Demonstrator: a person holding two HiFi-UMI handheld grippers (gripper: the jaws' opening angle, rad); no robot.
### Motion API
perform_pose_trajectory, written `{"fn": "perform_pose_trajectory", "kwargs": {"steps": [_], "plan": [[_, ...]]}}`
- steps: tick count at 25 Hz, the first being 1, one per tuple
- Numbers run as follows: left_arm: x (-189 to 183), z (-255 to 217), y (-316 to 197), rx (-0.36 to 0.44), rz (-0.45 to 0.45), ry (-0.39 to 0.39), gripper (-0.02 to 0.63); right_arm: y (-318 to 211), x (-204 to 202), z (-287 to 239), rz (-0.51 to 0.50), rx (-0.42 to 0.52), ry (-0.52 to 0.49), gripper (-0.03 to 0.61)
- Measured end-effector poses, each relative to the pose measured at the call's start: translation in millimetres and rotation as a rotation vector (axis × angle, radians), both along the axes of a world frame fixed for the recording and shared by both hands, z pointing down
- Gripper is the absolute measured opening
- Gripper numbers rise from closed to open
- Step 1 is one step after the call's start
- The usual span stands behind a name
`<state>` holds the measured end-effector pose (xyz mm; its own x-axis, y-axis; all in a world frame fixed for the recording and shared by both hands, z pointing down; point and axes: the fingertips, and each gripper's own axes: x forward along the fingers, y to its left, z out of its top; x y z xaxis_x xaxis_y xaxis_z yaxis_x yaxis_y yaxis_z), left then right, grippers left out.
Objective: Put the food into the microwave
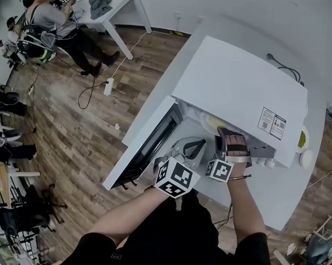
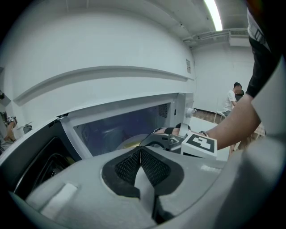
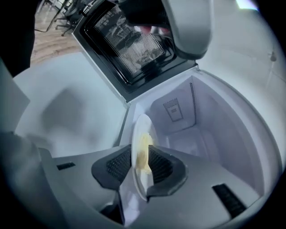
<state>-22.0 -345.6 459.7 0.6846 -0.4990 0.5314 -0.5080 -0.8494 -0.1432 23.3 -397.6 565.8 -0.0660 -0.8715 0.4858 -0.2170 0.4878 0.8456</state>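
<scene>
Right gripper view puts the plate (image 3: pixel 139 134) at the centre of the frame. It is seen edge-on, with the yellow food (image 3: pixel 143 154) lying on it. Its near rim sits between the jaws of the right gripper (image 3: pixel 141 156), which stand apart: the plate is between the pads, but they do not look pressed onto it. Beyond the plate, the white cavity of the microwave (image 3: pixel 210 134) fills the right half of the frame. The open door (image 3: pixel 134 49), with its dark mesh window, is at the upper left. From the head view the plate is just inside the cavity mouth, under the front edge of the microwave's top. Whether it lies fully flat on the cavity floor I cannot tell.

The step in hand looks like letting go of the plate and getting clear of it. To do that well:

- Keep the jaws wide and draw the right gripper straight back along its own line, out of the cavity mouth, so neither pad catches the rim and drags or tips the plate.
- Do not lift or roll the gripper while the rim is between the pads, since the loose food could slide.
- If the plate sits too near the mouth, push its rim deeper in before backing out, or the door may strike it.

The left gripper (image 2: pixel 140 152) hangs near the door at the lower centre of the head view. Its jaws are together with nothing between them, which suits it to swinging the door shut once the right gripper is out.
</scene>
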Motion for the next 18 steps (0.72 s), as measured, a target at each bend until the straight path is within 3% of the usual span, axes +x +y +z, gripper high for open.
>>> {"fn": "perform_pose_trajectory", "kwargs": {"steps": [5, 9, 13, 16, 18], "plan": [[1.1, -4.6, -2.6, -0.003, 0.004, 0.008, 0.008, 11.3, 0.3, -3.5, -0.015, -0.022, -0.033, 0.126], [2.2, -3.1, -2.5, -0.010, 0.009, 0.010, 0.008, 6.1, 7.0, 5.3, 0.034, -0.081, -0.109, 0.127], [3.7, -2.9, -0.3, -0.018, 0.011, 0.015, 0.008, 6.8, 9.6, -3.0, 0.034, -0.038, -0.091, 0.170], [3.5, -2.4, 1.3, -0.020, 0.012, 0.016, 0.008, 21.1, 3.3, -6.8, -0.011, 0.005, -0.067, 0.169], [2.7, -3.3, 1.5, -0.021, 0.013, 0.017, 0.008, 27.1, -1.6, -7.7, -0.036, 0.011, -0.046, 0.130]]}}
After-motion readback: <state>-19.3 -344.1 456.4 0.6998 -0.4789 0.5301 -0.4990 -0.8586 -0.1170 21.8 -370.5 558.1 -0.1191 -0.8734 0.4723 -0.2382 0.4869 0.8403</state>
